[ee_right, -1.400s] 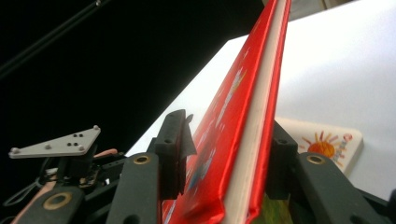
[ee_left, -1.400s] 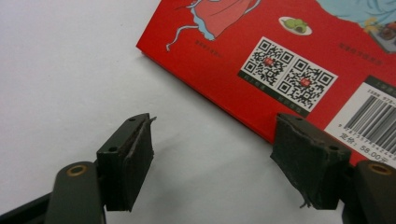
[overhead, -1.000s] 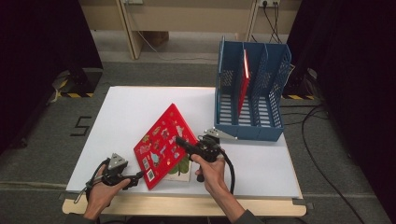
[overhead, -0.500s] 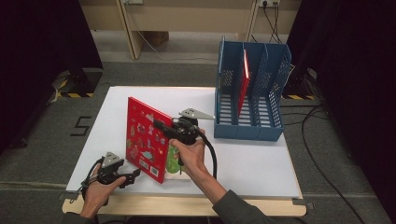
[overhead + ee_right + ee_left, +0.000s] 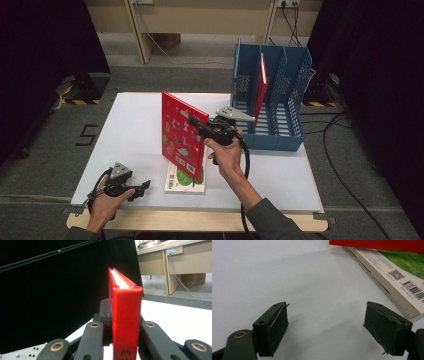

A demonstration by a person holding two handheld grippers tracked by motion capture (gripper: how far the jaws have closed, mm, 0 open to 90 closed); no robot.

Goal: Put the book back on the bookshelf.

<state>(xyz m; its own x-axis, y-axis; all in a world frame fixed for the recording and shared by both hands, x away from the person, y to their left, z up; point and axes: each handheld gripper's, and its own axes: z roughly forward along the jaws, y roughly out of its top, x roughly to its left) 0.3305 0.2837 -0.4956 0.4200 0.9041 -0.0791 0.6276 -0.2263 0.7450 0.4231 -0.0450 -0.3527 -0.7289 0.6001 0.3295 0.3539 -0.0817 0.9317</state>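
Right gripper point(image 5: 200, 126) clamped on red book point(image 5: 183, 134), jaws pressed against both covers by spine; jaws had just been closing, book between them. Book held upright off white table point(image 5: 280, 170), lower edge just above second book point(image 5: 186, 178). Second book lay flat, barcode up, below and ahead of right gripper. Blue file rack point(image 5: 270, 100) behind right gripper, near its rear; red folder point(image 5: 261, 86) upright in rack. Left gripper point(image 5: 142, 187) released, jaws apart over bare table, nothing between pads; flat book just ahead.

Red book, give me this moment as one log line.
right gripper: shut on red book, upright | left gripper: open | rack: behind
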